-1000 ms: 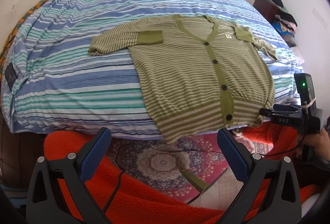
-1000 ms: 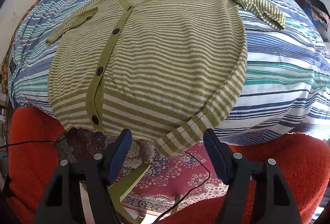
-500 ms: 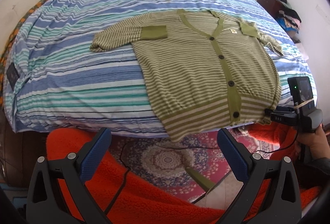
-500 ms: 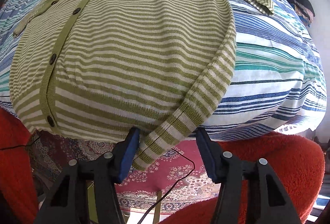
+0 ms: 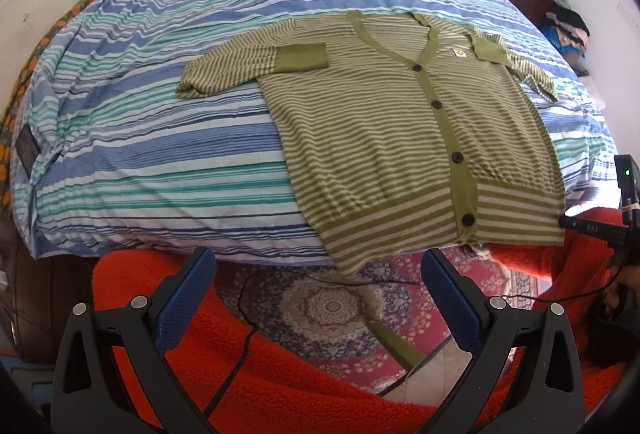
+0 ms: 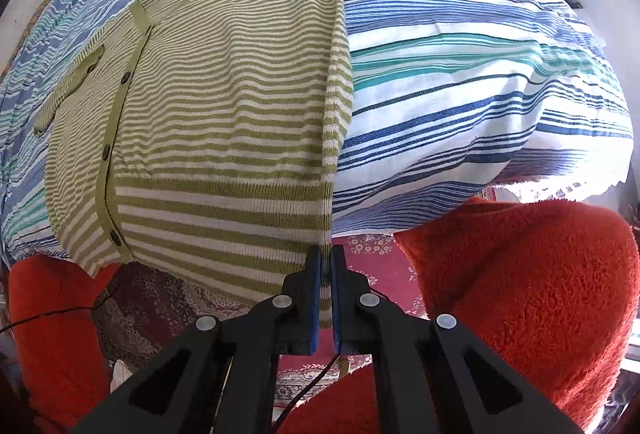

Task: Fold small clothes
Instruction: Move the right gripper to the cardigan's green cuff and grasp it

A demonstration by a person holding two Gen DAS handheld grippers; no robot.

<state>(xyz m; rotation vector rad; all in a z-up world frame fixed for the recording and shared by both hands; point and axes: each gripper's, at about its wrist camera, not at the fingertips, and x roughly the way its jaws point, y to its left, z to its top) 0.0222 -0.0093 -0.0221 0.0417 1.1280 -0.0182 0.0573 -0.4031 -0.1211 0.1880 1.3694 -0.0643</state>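
At the lower centre of the right wrist view, the right gripper [image 6: 326,254] was clamped on the hem corner of the striped cardigan [image 6: 224,114], which lay buttoned and flat on the bed [image 6: 460,74], hem overhanging the edge. The left gripper [image 5: 318,274] hung open below that hem, holding nothing. A clean fold probably needed it to pinch the other corner first, so both corners lifted evenly.
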